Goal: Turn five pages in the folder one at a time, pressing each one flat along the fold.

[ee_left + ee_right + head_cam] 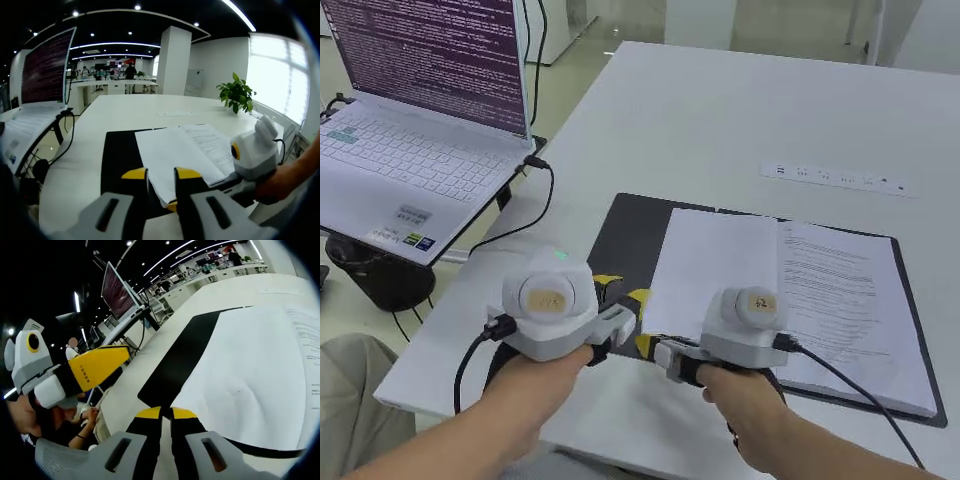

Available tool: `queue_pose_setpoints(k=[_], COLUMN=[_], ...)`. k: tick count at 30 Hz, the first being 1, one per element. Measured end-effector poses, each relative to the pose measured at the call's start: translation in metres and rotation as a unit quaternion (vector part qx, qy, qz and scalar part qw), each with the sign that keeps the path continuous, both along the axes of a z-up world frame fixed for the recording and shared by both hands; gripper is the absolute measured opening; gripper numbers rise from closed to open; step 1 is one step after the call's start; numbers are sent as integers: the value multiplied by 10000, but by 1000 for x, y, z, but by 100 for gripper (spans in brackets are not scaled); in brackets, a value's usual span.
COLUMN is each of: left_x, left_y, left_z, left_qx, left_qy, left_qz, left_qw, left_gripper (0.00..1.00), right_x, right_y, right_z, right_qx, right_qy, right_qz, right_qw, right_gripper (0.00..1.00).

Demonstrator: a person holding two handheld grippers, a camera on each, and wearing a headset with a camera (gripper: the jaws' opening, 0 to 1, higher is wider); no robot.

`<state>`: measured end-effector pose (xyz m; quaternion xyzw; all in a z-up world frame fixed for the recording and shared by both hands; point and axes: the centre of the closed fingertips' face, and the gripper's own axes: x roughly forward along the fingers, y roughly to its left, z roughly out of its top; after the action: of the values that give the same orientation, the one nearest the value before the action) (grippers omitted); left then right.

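head view looks down on a white table [720, 110] with an open black folder [620, 235] lying flat near its front edge. a blank white page [710, 260] lies over the middle of the folder, and a printed sheet [840, 290] lies to its right. a white power strip [835, 180] sits farther back on the table, well apart from the folder. off the table's left side an open laptop [410, 150] rests on a stand, its screen lit with lines of text, and a black cable [535, 200] runs from its side.

the right gripper [655, 348] is at the near left corner of the blank page, its yellow-tipped jaws pressed almost together on that corner. the left gripper [623, 290] hovers just beside it over the black cover, jaws a small gap apart and gripping nothing.

left gripper view takes in the room: a large open office with ceiling lights, a white pillar [172, 60], a potted plant [237, 95] by bright windows, and people at distant desks.
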<state>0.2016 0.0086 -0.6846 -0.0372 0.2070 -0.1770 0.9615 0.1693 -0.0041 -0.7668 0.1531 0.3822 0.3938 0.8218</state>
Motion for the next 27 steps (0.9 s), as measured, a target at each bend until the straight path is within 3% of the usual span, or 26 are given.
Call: queue_pose_setpoints(k=[3, 6, 9, 10, 12, 15, 17, 19, 24, 26, 27], left_x=[7, 12, 16, 16, 16, 12, 9, 7, -3, -4, -6], left_y=[-8, -19, -24, -27, -31, -35, -35, -33, -32, -31, -32], left_z=[-7, -24, -39, -47, -56, -81, -89, -94, -106, -102, -104], left_qx=[15, 24, 121, 128, 160, 301, 383, 417, 623, 733, 702], left_qy=[102, 343, 485, 618, 688, 947, 1036, 976, 1082, 803, 833], left_qz=[-34, -59, 55, 106, 139, 175, 242, 355, 344, 354, 383], left_qw=[9999, 9994, 9987, 9980, 9974, 9949, 9936, 9937, 9916, 9934, 9933], left_gripper=[19, 19, 18, 17, 18, 18, 19, 19, 20, 20, 20], right_x=[-2, 2, 11, 16, 23, 37, 45, 54, 75, 82, 85], right_y=[-15, -38, -61, -71, -85, -110, -121, -133, -151, -156, -158], right_z=[6, 8, 9, 9, 10, 12, 13, 13, 12, 12, 12], right_qx=[7, 21, 65, 71, 147, 193, 218, 218, 76, 25, 11], right_qy=[-124, -181, -184, -206, -174, -266, -326, -441, -749, -810, -852], right_qz=[-36, -217, -514, -672, -913, -1258, -1435, -1590, -1798, -1860, -1886], right_qw=[9999, 9996, 9985, 9975, 9956, 9915, 9889, 9861, 9808, 9792, 9784], right_gripper=[1, 0, 0, 0, 0, 0, 0, 0, 0, 0, 0])
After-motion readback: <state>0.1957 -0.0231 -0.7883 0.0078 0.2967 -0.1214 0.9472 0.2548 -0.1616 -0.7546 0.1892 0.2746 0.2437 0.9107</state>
